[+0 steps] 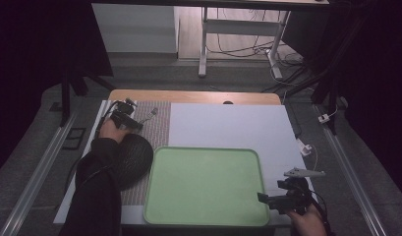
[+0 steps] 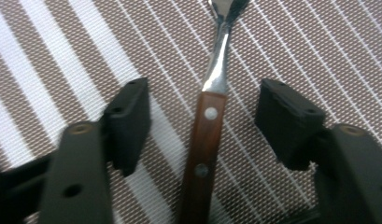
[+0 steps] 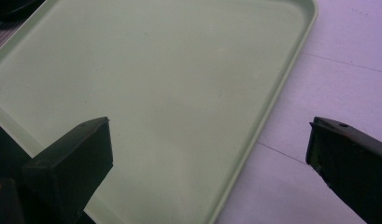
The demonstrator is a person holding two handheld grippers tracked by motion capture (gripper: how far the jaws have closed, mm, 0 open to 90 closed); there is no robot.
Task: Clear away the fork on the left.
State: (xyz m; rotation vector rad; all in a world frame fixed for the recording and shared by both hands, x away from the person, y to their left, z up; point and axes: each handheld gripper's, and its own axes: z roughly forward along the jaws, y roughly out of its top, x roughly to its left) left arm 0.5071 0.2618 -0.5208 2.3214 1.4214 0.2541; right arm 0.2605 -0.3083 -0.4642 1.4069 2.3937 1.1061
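The spoon [image 2: 209, 140] lies on the striped mat [image 2: 62, 56], left of the green tray [image 1: 207, 186]. The left gripper [image 2: 202, 116] sits over its wooden handle, jaws spread on both sides, not touching it. To grab well, keep the handle in the middle and squeeze straight. A dark bowl [image 1: 134, 157] sits just by the tray — mind it. The right gripper [image 3: 207, 154] waits wide open over the tray's edge.

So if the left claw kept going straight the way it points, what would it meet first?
Most likely the wood-handled utensil, which lies between the open jaws of the left claw without touching them. It rests on the striped placemat just beneath.
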